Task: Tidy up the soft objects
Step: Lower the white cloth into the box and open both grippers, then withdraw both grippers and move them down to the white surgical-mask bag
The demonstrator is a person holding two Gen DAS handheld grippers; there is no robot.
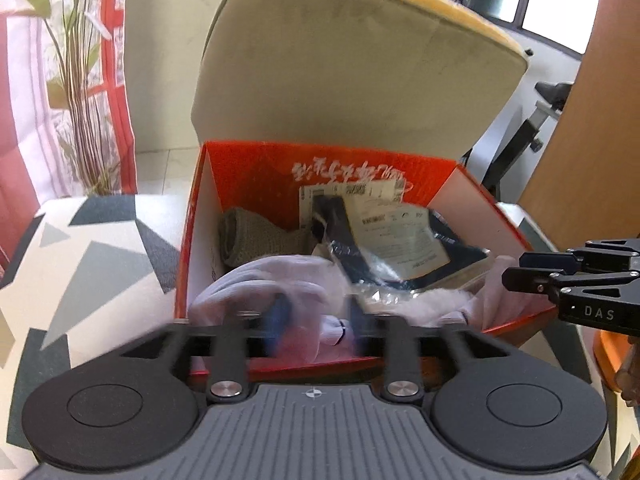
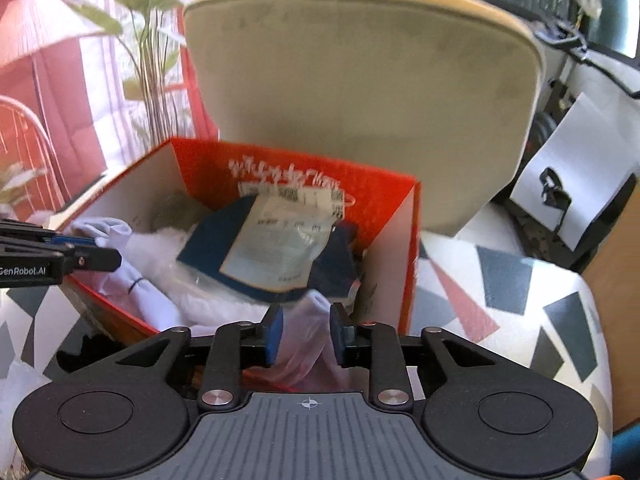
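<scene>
Red cardboard box [image 1: 192, 216] sits on the patterned seat cushion [image 1: 80, 264], stuffed with pale cloth [image 1: 256, 280] and a bagged navy garment [image 2: 280, 248]. The left gripper [image 1: 316, 320], blurred, seems parted around the cloth; the right gripper [image 2: 306, 334] has its fingers [image 2: 274, 332] apart beside thin white fabric [image 2: 308, 344].

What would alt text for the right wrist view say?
The right gripper, fingers apart, straddles pale cloth at the near edge of an open red box holding a bagged dark garment on a patterned seat.
</scene>
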